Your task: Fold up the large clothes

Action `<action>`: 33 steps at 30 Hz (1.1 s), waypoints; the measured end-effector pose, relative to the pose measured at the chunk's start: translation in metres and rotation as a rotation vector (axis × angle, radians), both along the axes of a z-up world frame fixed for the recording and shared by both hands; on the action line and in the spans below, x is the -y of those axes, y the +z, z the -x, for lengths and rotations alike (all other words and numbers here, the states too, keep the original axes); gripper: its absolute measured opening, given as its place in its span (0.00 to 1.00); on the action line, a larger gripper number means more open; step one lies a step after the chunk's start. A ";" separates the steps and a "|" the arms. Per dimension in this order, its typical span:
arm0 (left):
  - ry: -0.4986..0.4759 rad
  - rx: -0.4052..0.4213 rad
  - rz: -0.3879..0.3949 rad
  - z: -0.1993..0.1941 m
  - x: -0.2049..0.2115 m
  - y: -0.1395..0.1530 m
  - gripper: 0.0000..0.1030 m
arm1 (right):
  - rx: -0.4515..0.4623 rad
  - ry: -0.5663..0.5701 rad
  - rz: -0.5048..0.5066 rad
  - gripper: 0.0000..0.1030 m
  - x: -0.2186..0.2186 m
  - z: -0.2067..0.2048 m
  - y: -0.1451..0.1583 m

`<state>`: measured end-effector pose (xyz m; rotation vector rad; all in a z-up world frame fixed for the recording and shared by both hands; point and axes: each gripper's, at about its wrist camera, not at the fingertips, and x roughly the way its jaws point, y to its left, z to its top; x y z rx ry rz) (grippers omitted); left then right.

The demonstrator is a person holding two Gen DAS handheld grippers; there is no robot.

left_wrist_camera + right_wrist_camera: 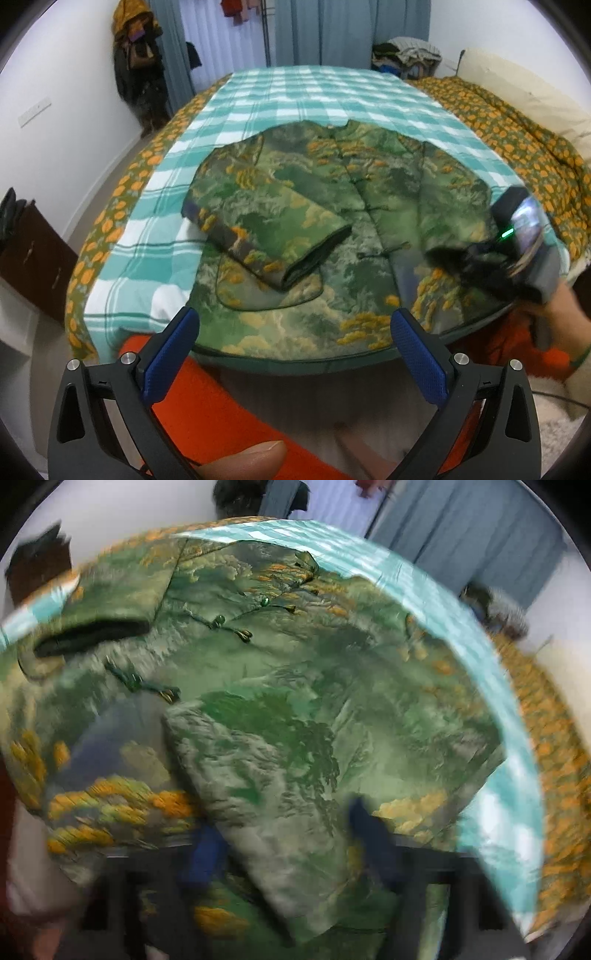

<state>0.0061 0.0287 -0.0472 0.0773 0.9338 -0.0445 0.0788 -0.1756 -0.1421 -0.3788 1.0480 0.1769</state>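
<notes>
Probably bedroom: bed (517,147), curtains (325,33).

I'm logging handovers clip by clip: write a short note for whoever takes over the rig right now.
Left gripper: open, empty, hovering over the near hem of the jacket.
Right gripper: its blue fingers straddle the right sleeve; too blurred to tell whether they grip it.
Jacket lies face up on the checked blanket on the bed.
Done: left sleeve folded across the front.
Left: fold the right sleeve in, then fold the body.
</notes>
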 end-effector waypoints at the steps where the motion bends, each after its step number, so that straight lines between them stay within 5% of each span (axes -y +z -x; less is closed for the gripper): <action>1: 0.003 -0.003 -0.011 -0.001 -0.001 -0.002 1.00 | 0.023 -0.010 -0.013 0.14 0.001 0.003 0.011; 7: -0.002 -0.004 -0.039 -0.012 -0.003 -0.007 1.00 | 0.253 -0.146 -0.111 0.10 0.063 0.022 0.121; 13: -0.014 0.035 -0.077 -0.043 -0.020 -0.010 1.00 | 0.387 -0.439 0.043 0.11 0.197 0.023 0.181; 15: -0.029 0.008 -0.057 -0.058 -0.028 -0.013 1.00 | 0.409 -0.542 0.163 0.39 0.227 0.023 0.188; 17: -0.072 -0.042 -0.020 -0.076 -0.034 -0.019 1.00 | 0.471 -0.627 0.278 0.46 0.244 0.033 0.195; 19: -0.132 -0.083 0.009 -0.093 -0.033 -0.026 1.00 | 0.515 -0.671 0.253 0.47 0.252 0.048 0.202; 23: -0.253 -0.133 -0.011 -0.118 -0.015 -0.050 1.00 | 0.470 -0.631 0.110 0.55 0.222 0.069 0.179; 28: -0.401 -0.179 -0.156 -0.147 0.018 -0.096 1.00 | 0.350 -0.541 -0.069 0.55 0.158 0.085 0.129; 31: -0.397 -0.217 -0.272 -0.164 0.023 -0.130 0.99 | 0.286 -0.478 -0.157 0.55 0.119 0.088 0.103; 32: -0.391 -0.226 -0.275 -0.168 0.020 -0.136 0.96 | 0.274 -0.458 -0.174 0.55 0.108 0.089 0.099; 33: -0.388 -0.231 -0.239 -0.169 0.016 -0.137 0.81 | 0.262 -0.432 -0.189 0.55 0.098 0.091 0.095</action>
